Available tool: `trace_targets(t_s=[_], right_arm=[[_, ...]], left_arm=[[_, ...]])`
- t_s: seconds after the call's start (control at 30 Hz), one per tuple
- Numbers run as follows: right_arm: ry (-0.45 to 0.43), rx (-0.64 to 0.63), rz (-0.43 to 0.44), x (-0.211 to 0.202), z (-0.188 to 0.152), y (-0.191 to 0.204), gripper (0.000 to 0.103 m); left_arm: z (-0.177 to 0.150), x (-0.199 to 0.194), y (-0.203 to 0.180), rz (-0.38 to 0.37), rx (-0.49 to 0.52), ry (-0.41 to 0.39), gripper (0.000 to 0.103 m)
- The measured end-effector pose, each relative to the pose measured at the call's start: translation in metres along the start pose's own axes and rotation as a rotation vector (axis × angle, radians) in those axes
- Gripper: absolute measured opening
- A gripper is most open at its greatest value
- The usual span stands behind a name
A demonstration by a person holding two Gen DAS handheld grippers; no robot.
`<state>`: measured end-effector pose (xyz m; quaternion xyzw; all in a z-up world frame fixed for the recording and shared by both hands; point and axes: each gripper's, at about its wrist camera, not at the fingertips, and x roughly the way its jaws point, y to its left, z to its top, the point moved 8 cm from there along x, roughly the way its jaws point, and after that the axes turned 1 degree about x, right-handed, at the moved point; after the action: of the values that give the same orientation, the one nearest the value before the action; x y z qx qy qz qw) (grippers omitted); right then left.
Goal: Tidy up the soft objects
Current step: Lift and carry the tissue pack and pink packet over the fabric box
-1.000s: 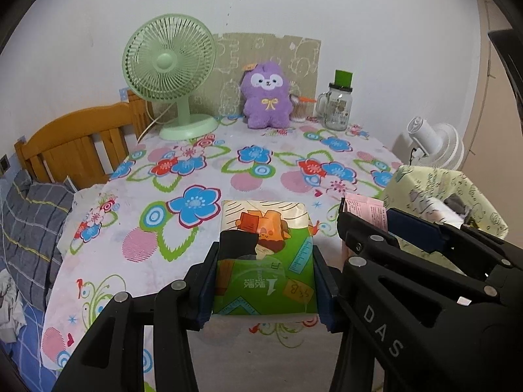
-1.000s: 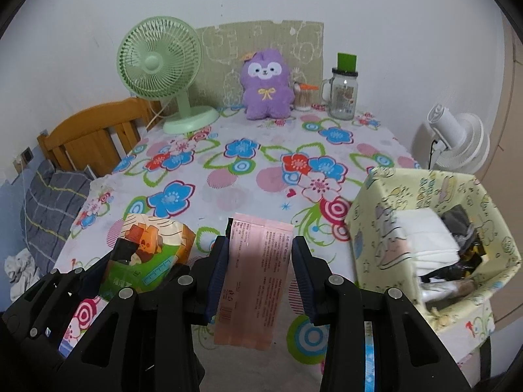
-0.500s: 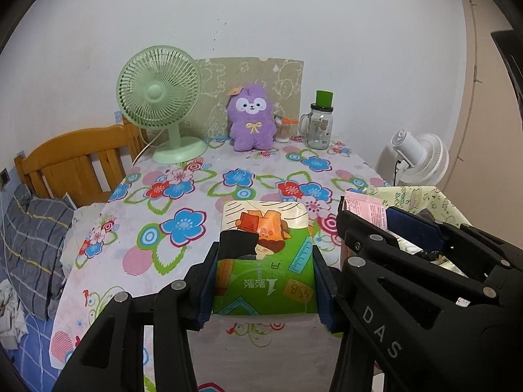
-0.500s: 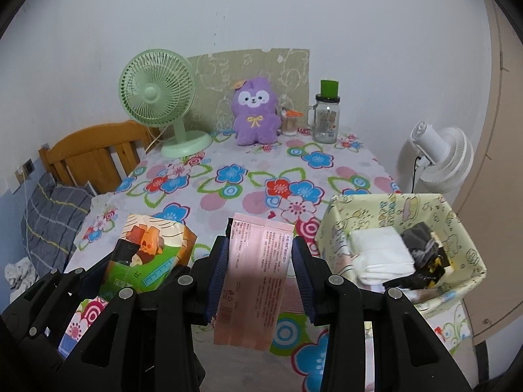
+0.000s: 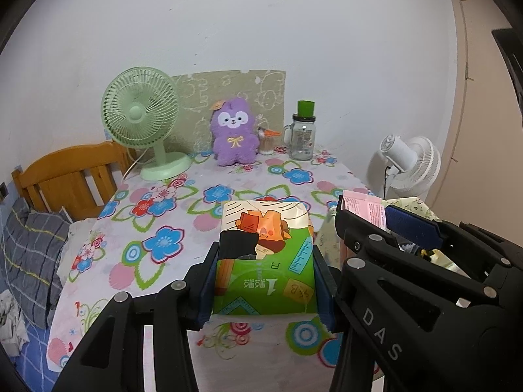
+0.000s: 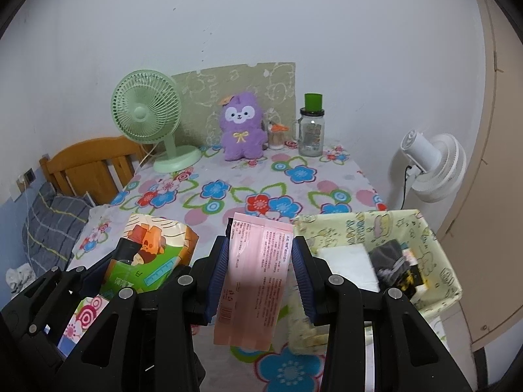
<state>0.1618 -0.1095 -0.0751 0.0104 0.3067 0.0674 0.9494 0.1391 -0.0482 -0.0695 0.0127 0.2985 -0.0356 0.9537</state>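
My left gripper [image 5: 264,281] is shut on a green and orange tissue pack [image 5: 264,261] and holds it above the near edge of the flowered table [image 5: 228,192]. My right gripper [image 6: 260,274] is shut on a pink flat packet [image 6: 255,277], held just left of a yellow-green fabric basket [image 6: 438,254]. The basket holds a white folded cloth [image 6: 348,261] and dark items [image 6: 392,258]. The tissue pack also shows in the right wrist view [image 6: 147,251], at lower left. The right gripper shows in the left wrist view [image 5: 389,222] to the right of the tissue pack.
At the table's far edge stand a green desk fan [image 5: 143,121], a purple plush toy [image 5: 233,130], a small jar [image 5: 266,143] and a glass mug with a green lid [image 5: 302,134]. A wooden chair [image 5: 68,176] is at left. A white fan [image 6: 431,170] stands at right.
Both grippers have pulled back and up from the table with their packs still held. The basket now sits nearer and lower right in the right wrist view.
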Motion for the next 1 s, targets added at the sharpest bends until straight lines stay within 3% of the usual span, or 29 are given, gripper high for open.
trace_targets(t_s=[1.0], right_arm=[[-0.008,0.094,-0.113,0.005,0.007,-0.121,0.043]], left_arm=[[0.022,0.041,-0.111,-0.113,0.112,0.018,0.052]])
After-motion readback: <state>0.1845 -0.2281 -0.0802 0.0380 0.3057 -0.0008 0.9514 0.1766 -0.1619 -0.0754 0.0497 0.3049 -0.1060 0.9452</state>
